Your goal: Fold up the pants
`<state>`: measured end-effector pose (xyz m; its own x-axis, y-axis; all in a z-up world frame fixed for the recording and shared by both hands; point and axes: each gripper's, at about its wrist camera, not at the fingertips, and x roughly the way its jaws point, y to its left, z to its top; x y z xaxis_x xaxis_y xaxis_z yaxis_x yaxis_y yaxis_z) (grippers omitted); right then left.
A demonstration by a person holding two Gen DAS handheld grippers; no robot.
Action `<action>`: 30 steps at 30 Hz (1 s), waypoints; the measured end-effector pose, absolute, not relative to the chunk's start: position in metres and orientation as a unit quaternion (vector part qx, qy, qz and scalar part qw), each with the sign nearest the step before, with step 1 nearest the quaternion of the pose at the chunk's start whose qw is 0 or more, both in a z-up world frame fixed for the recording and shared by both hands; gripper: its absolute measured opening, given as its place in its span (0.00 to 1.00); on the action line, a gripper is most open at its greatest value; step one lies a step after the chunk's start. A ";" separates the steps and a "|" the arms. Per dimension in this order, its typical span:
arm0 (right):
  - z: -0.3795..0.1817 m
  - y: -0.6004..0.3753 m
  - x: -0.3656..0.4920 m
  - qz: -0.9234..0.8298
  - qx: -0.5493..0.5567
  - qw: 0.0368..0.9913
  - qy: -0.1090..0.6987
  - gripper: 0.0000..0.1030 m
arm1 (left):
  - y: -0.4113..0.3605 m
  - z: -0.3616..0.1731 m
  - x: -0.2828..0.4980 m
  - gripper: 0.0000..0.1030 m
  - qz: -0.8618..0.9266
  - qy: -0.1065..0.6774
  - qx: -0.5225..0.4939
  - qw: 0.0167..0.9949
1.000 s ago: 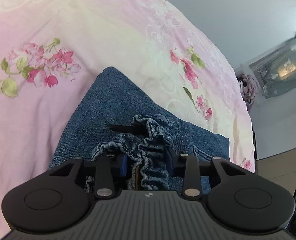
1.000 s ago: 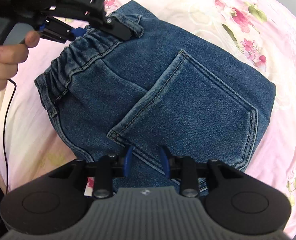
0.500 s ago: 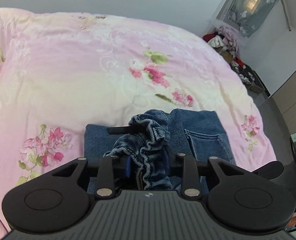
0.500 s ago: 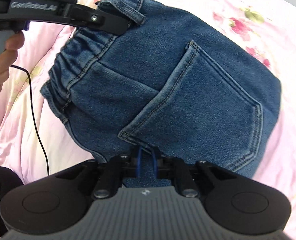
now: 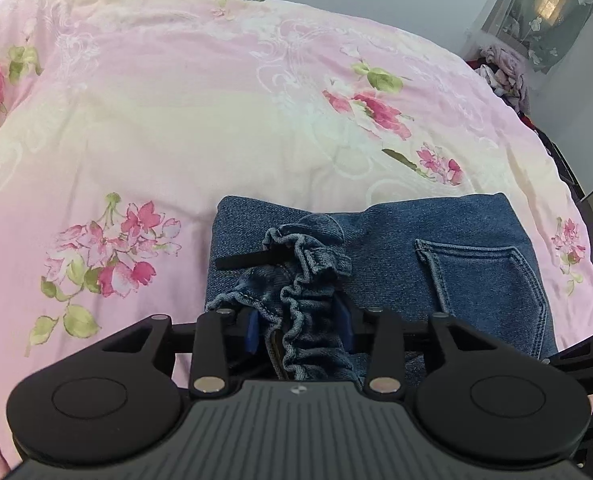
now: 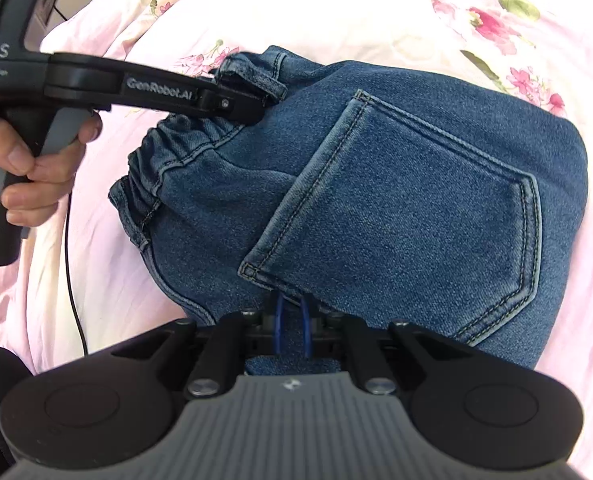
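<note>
While both tools pinch its near edge, the folded blue denim pants [image 6: 396,200] lie on the pink floral bedspread [image 5: 176,120], back pocket [image 6: 412,216] uppermost. The left gripper [image 5: 300,320] is clamped on the gathered elastic waistband [image 5: 308,300], at ten o'clock in the right wrist view. The right gripper [image 6: 292,332] has its blue fingers [image 6: 278,328] drawn narrow on the denim edge below the pocket, at six o'clock. The fold is judged nearly complete; both edges are best lowered together, kept level and taut, and released only once the layers lie flat.
</note>
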<state>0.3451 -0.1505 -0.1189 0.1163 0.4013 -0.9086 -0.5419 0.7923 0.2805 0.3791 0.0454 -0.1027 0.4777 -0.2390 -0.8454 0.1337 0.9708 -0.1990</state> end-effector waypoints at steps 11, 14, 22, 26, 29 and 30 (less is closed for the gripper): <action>-0.083 -0.167 0.322 0.287 -0.083 0.785 0.542 0.54 | 0.022 -0.063 0.329 0.69 -0.113 0.481 0.058 0.868; -0.073 -0.186 0.317 0.259 -0.084 0.806 0.526 0.65 | 0.029 -0.064 0.323 0.72 -0.094 0.487 0.060 0.866; -0.085 -0.263 0.335 0.169 0.013 0.822 0.544 0.69 | 0.052 -0.075 0.321 0.86 -0.076 0.493 0.027 0.867; -0.108 -0.288 0.343 0.156 0.085 0.812 0.556 0.69 | 0.061 -0.088 0.327 0.87 -0.072 0.508 0.008 0.859; -0.124 -0.295 0.346 0.155 0.121 0.802 0.565 0.69 | 0.070 -0.104 0.332 0.88 -0.071 0.519 -0.018 0.851; -0.129 -0.293 0.348 0.156 0.124 0.799 0.567 0.69 | 0.074 -0.108 0.334 0.88 -0.071 0.524 -0.029 0.848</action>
